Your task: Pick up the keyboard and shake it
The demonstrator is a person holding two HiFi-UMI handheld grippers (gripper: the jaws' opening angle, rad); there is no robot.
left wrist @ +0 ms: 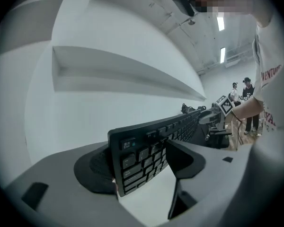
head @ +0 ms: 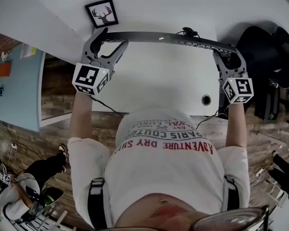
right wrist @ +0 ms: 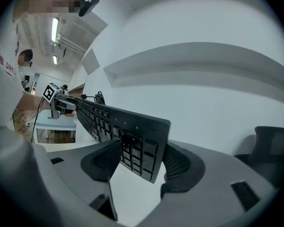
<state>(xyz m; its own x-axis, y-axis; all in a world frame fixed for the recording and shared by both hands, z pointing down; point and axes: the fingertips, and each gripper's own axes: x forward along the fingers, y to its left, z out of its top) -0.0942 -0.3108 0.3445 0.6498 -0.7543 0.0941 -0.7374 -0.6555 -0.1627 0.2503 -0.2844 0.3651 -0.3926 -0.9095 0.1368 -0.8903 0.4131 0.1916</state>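
Note:
A long black keyboard hangs in the air above the white desk, held edge-on between my two grippers. My left gripper is shut on its left end; the left gripper view shows that end with its keys clamped between the jaws, my left gripper around it. My right gripper is shut on the right end, and the right gripper view shows the keyboard tilted between the pads, my right gripper gripping it. A cable leaves the keyboard's far edge.
A framed deer picture lies at the desk's far left. A black office chair stands at the right. A cable hole sits near the desk's front edge. A light blue table is at the left.

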